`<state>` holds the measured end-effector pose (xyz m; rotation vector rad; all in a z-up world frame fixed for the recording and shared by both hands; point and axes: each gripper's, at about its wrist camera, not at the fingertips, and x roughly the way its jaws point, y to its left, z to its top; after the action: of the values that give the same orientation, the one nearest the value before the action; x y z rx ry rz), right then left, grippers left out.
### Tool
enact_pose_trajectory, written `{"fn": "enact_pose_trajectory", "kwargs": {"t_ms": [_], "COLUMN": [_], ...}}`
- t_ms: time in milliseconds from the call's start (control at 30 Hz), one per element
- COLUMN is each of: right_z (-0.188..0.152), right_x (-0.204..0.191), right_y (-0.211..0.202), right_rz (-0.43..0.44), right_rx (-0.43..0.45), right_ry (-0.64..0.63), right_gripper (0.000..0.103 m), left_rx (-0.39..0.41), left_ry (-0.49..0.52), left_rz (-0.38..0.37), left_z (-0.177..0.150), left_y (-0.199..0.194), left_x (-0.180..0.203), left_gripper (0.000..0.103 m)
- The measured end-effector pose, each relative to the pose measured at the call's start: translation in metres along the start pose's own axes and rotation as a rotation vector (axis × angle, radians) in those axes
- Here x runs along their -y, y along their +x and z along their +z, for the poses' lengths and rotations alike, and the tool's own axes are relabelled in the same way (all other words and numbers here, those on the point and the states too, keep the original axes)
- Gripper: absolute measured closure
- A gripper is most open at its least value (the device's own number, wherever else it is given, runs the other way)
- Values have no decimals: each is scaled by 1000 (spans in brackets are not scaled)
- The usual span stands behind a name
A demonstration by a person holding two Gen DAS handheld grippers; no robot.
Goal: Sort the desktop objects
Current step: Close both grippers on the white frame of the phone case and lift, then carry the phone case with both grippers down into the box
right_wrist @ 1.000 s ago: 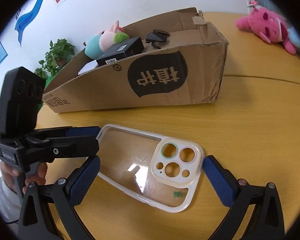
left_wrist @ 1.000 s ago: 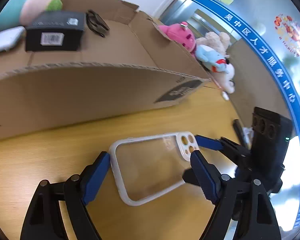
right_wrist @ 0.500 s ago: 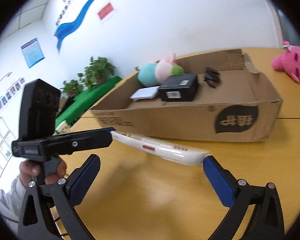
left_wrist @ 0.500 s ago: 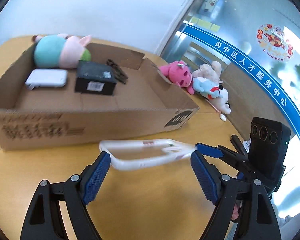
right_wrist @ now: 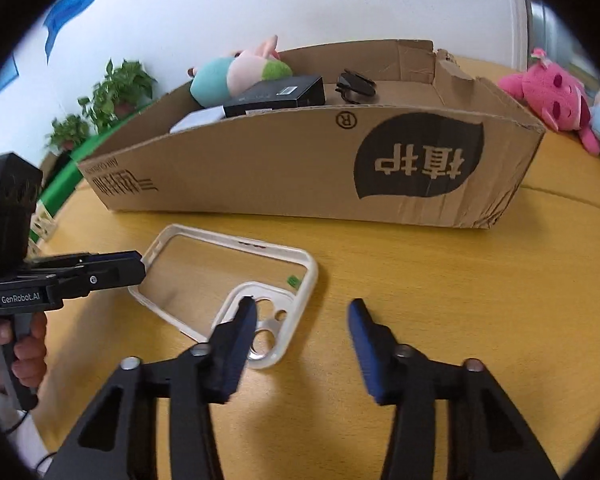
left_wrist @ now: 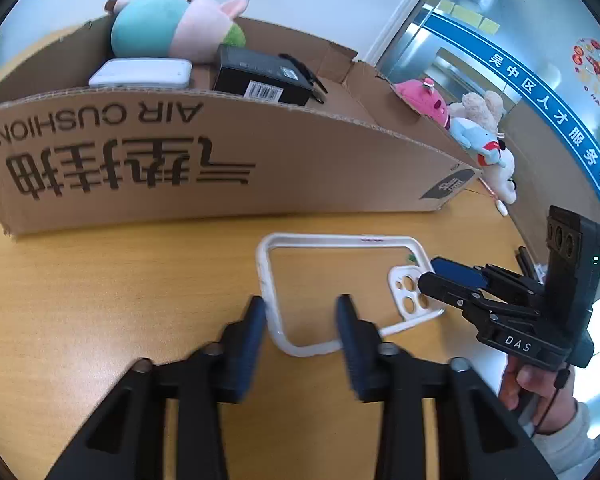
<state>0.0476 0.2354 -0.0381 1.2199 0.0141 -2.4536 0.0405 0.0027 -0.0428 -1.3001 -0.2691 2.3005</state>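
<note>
A pale wooden table (right_wrist: 480,300) with a smooth yellowish top fills the lower half of both views, a curved seam running across it at 3 o'clock in the right wrist view. On it lies a clear phone case (left_wrist: 332,292) with a white rim, open side up, its camera cutout at the end nearer the right gripper (right_wrist: 302,322). The left gripper (left_wrist: 302,320) has its 2 blue-padded fingers parted, straddling the case's near corner; whether a pad touches the rim I cannot tell. The right gripper is spread too, its left finger over the camera cutout, the other on the bare side, gripping nothing. Just behind the case, at 12 o'clock, stands a low cardboard box (left_wrist: 228,168) with printing upside down on its wall; inside it sit a teal and pink plush (left_wrist: 172,28), a white flat device (left_wrist: 142,74), a black box with a barcode (left_wrist: 260,78) and something dark and small (right_wrist: 356,86). Beyond the box's end, at 2 o'clock, a pink plush (right_wrist: 552,98) lies on the table beside other soft toys (left_wrist: 484,144). A white wall with blue graphics backs the room, potted plants (right_wrist: 108,96) at 10 o'clock in the right wrist view, a glass partition with a blue band (left_wrist: 548,108) at 2 o'clock in the left
</note>
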Motion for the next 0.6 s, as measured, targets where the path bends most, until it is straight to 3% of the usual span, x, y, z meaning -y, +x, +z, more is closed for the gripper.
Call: {"fn": "enact_pose_trajectory", "kwargs": {"t_ms": [67,133,200,367,500,600], "right_z": [-2,-3,-4,6,38,68], "right_x": [-6,-7,-2,5,7,-1], "right_y": [1,0,-3,-38,-90,-115], "right_rz": [-51,-66,-52,-53,-77,-85], "right_rx": [-3,1,5,106,250,346], "right_ry": [-41,-48,-17,4,3,-45], "right_gripper": [79,82,89,90,90,90], "left_rx": [1,5,13,116,247,319], "left_ry": [-6,0,-10,50,113,156], "left_rz": [11,36,37,9,-35,-19], "left_z": [-1,-3,-4,13,45,74], "left_y": [0,0,-3,-32,-72,-95], "left_x": [-1,-2,-3,25,52,61], "left_gripper": [85,97,98,98,98,98]}}
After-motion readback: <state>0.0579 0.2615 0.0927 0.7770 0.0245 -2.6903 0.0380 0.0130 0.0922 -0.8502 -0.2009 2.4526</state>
